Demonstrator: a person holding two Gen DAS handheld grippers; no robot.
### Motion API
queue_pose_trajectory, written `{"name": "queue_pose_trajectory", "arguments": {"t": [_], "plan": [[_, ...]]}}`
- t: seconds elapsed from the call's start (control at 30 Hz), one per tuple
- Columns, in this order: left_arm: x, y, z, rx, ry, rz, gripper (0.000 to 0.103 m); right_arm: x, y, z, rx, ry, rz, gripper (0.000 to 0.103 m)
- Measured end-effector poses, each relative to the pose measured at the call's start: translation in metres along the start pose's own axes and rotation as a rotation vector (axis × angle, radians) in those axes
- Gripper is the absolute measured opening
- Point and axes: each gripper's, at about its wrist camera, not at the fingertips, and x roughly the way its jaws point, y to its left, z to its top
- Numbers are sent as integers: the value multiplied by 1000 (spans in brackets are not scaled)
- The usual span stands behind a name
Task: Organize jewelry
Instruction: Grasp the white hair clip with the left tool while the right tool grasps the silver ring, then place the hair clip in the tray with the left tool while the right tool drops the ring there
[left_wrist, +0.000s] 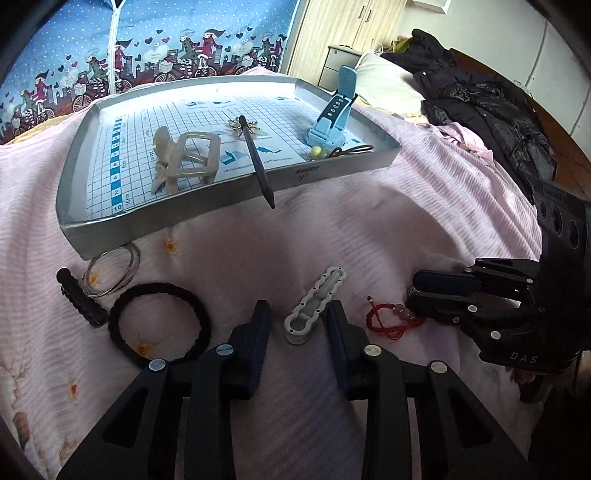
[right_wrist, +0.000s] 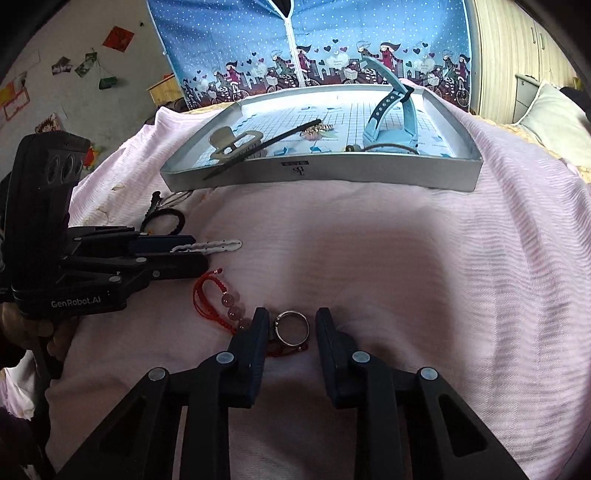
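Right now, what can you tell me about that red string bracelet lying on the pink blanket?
The red bracelet is a thin braided cord, looped loosely and doubled in places, strung with a few rounded pinkish, glassy-looking beads. It lies flat on the pink bedspread, outside the grey tray. One end runs under the right gripper and beneath a silver ring between its open fingers. The left gripper hangs beside it without touching.

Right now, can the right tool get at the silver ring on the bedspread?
Probably yes. The silver ring lies between the open fingers of the right tool, nothing above it. One caution: it rests on the red cord bracelet, which might get pinched too.
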Motion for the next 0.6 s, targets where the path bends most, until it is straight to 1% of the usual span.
{"name": "queue_pose_trajectory", "arguments": {"t": [0.07,0.1,0.13,0.17,0.33,0.47,0.6], "plan": [[1,0,0,1,2,0,27,0,0,0,4,3,-1,20],[2,-1,0,2,0,1,22,0,0,0,5,2,1,20],[2,-1,0,2,-1,4,15,0,1,0,6,-1,3,20],[3,-1,0,1,-2,3,13,0,0,0,12,-4,7,20],[-2,-1,-5,-15,-32,-12,12,-8,-10,0,73,-42,42,20],[-11,-5,-13,-23,-67,6,12,-20,-16,2,100,-110,35,20],[-24,-14,-21,-20,-115,26,12,-34,-10,4,70,-195,11,20]]}}
